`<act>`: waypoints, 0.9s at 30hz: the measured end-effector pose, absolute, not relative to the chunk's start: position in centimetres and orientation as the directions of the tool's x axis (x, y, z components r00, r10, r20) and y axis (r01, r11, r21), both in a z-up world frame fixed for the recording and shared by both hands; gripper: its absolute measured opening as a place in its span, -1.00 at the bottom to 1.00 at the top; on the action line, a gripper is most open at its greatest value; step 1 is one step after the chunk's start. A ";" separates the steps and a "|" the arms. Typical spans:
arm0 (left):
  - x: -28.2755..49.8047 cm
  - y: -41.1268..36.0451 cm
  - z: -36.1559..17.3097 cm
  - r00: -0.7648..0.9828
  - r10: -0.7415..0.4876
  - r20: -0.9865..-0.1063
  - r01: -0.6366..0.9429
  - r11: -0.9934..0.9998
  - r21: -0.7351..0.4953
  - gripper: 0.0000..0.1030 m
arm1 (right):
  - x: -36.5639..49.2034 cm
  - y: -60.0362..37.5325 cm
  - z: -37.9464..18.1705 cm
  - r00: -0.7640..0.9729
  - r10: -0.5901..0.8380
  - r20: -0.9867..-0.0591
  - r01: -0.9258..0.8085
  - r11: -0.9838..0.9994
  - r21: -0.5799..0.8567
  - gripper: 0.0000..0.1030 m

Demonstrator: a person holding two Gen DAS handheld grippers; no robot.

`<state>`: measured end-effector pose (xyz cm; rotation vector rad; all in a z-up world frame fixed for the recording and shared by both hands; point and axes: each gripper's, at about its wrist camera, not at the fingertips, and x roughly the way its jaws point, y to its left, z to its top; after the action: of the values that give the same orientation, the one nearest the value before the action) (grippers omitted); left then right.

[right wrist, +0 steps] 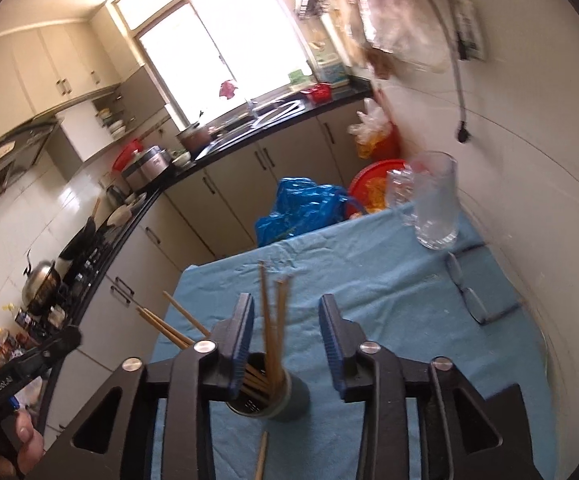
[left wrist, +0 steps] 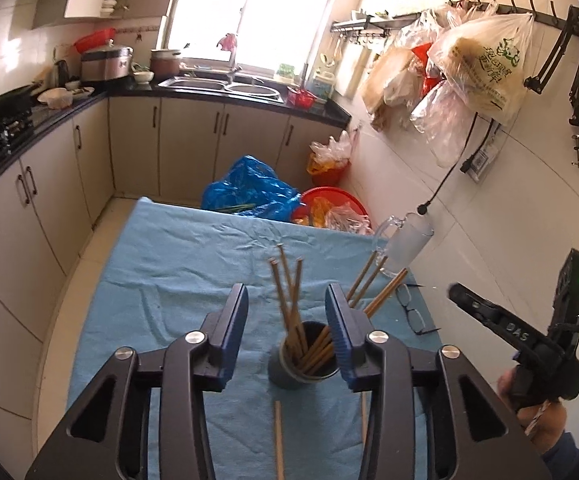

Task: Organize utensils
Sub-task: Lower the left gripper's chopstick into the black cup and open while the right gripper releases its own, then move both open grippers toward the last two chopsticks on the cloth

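Note:
A dark cylindrical holder (left wrist: 303, 374) stands on the blue cloth (left wrist: 193, 264) and holds several wooden chopsticks (left wrist: 289, 292). My left gripper (left wrist: 287, 340) is open and empty, with its jaws on either side of the holder, above it. A loose chopstick (left wrist: 278, 440) lies on the cloth in front of the holder. In the right wrist view the holder (right wrist: 269, 396) with its chopsticks (right wrist: 271, 320) sits under my right gripper (right wrist: 287, 348), which is open and empty. The loose chopstick (right wrist: 261, 456) shows there too. The right gripper's body (left wrist: 529, 340) shows at the right of the left wrist view.
A clear glass mug (left wrist: 403, 246) (right wrist: 435, 200) stands at the cloth's far right by the wall. Black eyeglasses (left wrist: 411, 310) (right wrist: 469, 292) lie near it. A blue plastic bag (left wrist: 249, 190) and a red basin (left wrist: 331, 204) sit beyond the table's far edge. Kitchen counters run along the left.

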<state>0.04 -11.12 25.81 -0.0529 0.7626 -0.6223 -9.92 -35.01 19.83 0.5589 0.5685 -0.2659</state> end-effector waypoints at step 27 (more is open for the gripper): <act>-6.9 -7.0 6.9 0.209 -0.281 -0.937 0.468 0.870 -0.157 0.09 | -17.4 -32.2 1.1 0.451 0.129 -0.883 0.572 0.718 0.397 -0.17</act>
<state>-6.89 -7.01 6.89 0.1744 1.2570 -0.5250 -17.45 -32.16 1.13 0.7519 1.0902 -0.3086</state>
